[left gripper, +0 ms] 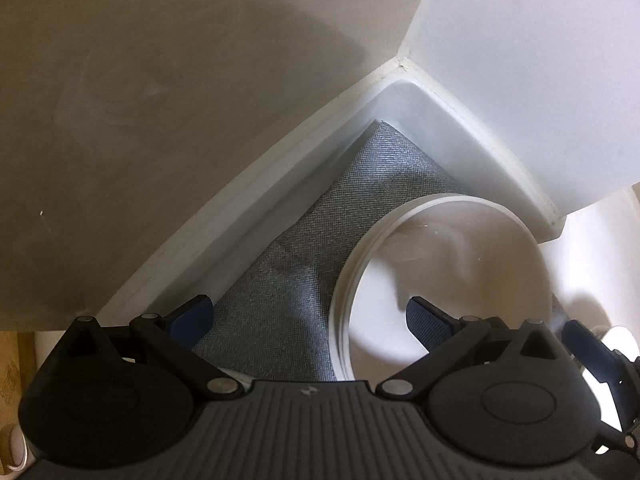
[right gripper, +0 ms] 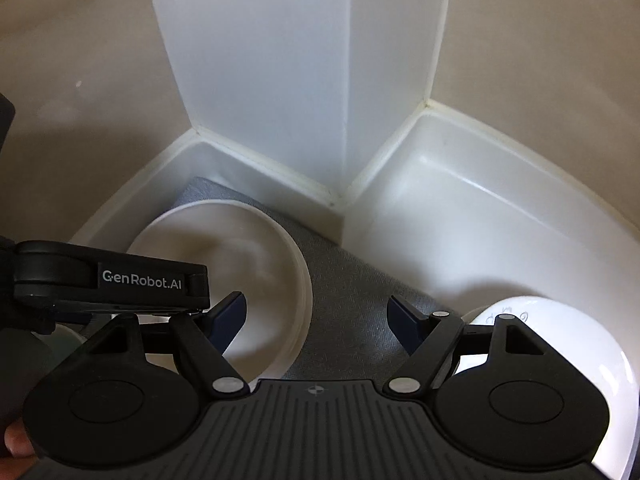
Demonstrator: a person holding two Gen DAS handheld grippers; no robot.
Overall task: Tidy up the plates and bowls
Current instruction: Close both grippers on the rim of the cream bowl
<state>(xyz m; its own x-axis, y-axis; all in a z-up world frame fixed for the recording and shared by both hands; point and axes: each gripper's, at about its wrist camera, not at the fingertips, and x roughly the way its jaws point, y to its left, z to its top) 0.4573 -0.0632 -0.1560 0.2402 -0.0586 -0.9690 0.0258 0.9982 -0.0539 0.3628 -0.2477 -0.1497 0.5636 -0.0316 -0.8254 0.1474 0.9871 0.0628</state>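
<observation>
The left gripper is held wide open and empty, with 1 pad over the stack of white plates. The right gripper is also spread wide and empty above the grey mat. The plates are laid on that mat in the left white bin, and a white bowl is seen at the right bin.

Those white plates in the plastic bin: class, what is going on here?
A person is sorting dishes with hand-held tongs. The stack of white plates sits on a grey mat in the left bin. Both the left tongs and right tongs hang open over it, gripping nothing. A white bowl lies in the neighbouring right bin.
</observation>
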